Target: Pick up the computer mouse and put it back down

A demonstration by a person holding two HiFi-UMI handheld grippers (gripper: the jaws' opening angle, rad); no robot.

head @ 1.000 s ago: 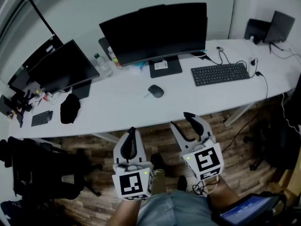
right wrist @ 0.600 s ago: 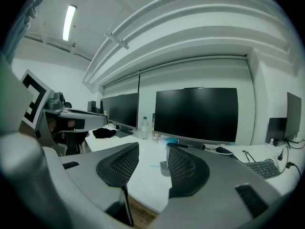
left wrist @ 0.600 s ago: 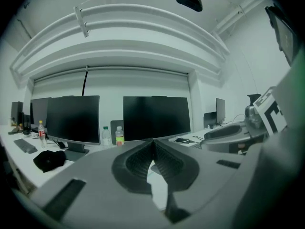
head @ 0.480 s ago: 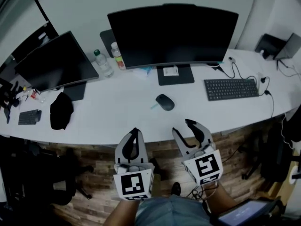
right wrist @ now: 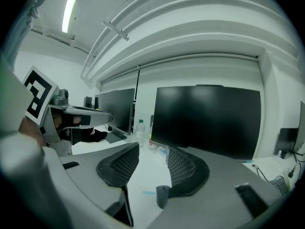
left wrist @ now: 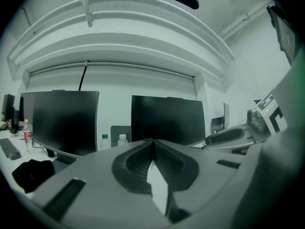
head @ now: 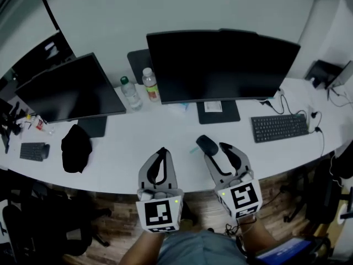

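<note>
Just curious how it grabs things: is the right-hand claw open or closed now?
Open. The right gripper has its pads apart, with white desk showing between them; the mouse is not pinched.

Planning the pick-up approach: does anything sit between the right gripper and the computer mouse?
Nothing visible does. The right gripper, jaws apart, faces the computer mouse across bare desk; a small blue strip lies flat just left of the mouse.

Grey left tool (head: 161, 150) and right tool (head: 216, 148) bear checkered marker cubes (head: 161, 215).
</note>
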